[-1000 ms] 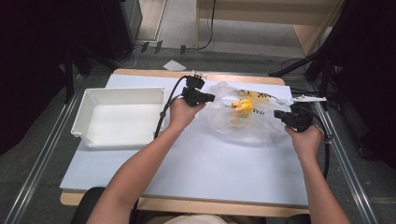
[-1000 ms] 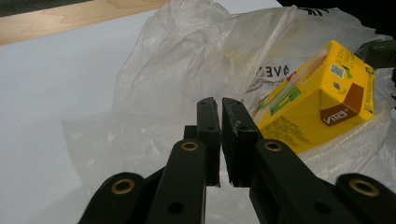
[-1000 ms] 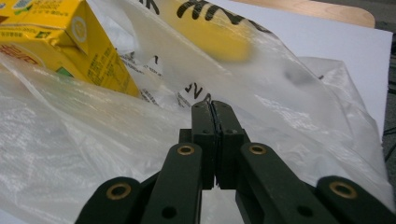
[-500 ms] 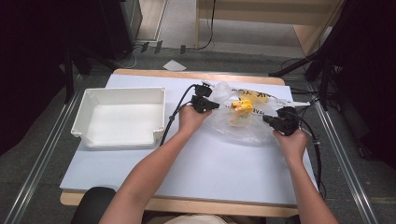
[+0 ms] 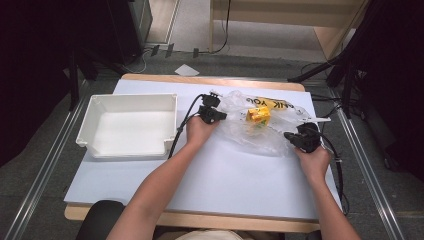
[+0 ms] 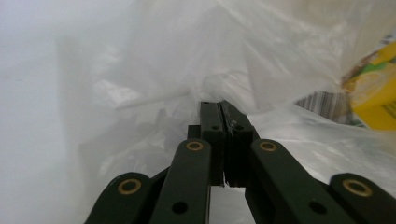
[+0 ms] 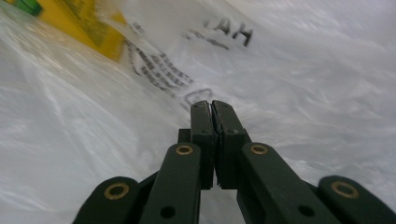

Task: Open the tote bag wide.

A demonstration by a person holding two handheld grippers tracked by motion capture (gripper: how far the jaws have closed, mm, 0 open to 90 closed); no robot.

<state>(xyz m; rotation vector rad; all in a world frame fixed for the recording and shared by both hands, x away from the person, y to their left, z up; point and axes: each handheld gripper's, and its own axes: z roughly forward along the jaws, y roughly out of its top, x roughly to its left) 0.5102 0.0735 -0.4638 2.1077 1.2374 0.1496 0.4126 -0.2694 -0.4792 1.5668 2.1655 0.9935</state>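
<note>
**Bag coming down onto the table, both edges pinched**

Largest first: we see the white table across the middle of the high view, with the white tray sitting empty at centre left. Right of it, upper centre of the frame, lies the clear plastic bag, a yellow carton showing through the film.

Compared with the earlier high views, both hands now sit lower and nearer the bottom of the frame, and the bag looks flatter and more spread. We judge the bag is being lowered to rest on the table, probably ahead of getting the carton out.

Left gripper sits at the bag's left edge. In the left gripper view its jaws are pressed together, with film bunched at the tips: clamped on the bag.

Right gripper sits at the bag's lower right edge. In the right gripper view the jaws are closed tight and printed film surrounds the tips; we read this as a pinch on the bag too.
</note>
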